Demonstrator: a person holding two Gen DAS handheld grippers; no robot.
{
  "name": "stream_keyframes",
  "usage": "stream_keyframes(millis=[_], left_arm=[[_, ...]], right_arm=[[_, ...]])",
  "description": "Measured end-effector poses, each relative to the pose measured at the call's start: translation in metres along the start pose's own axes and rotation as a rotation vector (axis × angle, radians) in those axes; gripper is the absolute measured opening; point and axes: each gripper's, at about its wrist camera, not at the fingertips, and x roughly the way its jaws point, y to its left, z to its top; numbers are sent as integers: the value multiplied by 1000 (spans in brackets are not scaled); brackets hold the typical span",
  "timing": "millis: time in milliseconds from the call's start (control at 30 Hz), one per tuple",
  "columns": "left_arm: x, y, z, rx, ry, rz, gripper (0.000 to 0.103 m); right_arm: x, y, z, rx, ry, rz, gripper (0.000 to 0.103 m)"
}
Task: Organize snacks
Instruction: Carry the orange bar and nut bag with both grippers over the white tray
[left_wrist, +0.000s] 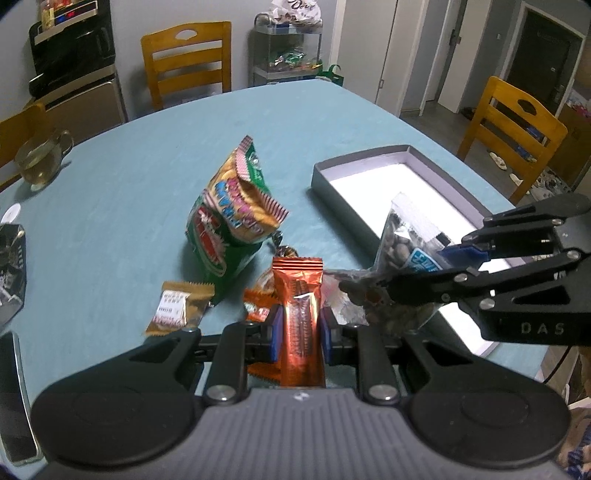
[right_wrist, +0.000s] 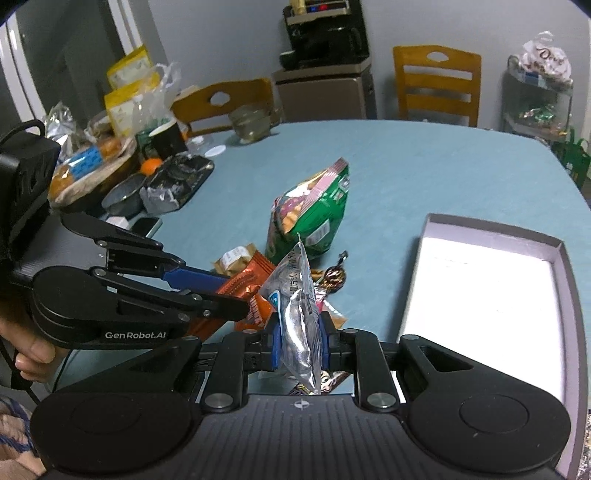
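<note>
Left gripper (left_wrist: 298, 334) clamped on an upright orange snack bar (left_wrist: 301, 317), lifted above the near edge of the blue bench (left_wrist: 129, 221). Right gripper (right_wrist: 299, 345) clamped on a clear-and-silver snack pouch (right_wrist: 297, 317), held just right of the bar. Green chip bag (left_wrist: 231, 221) stands farther back; a small brown packet (left_wrist: 179, 308) lies to its near left. Open grey box (right_wrist: 554, 243) rests at right.

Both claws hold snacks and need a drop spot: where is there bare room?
The grey box is bare inside. The blue table is open between the green bag and the glass mug. Crowded: the small packets beside the left claw and right claw.
</note>
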Motion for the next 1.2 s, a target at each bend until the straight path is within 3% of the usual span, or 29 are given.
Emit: stream_keyframes(millis=[1200], left_arm=[[32,-77,41,207,-19,-176,17]], right_arm=[[-50,-56,-31,195,-88,-236,22]])
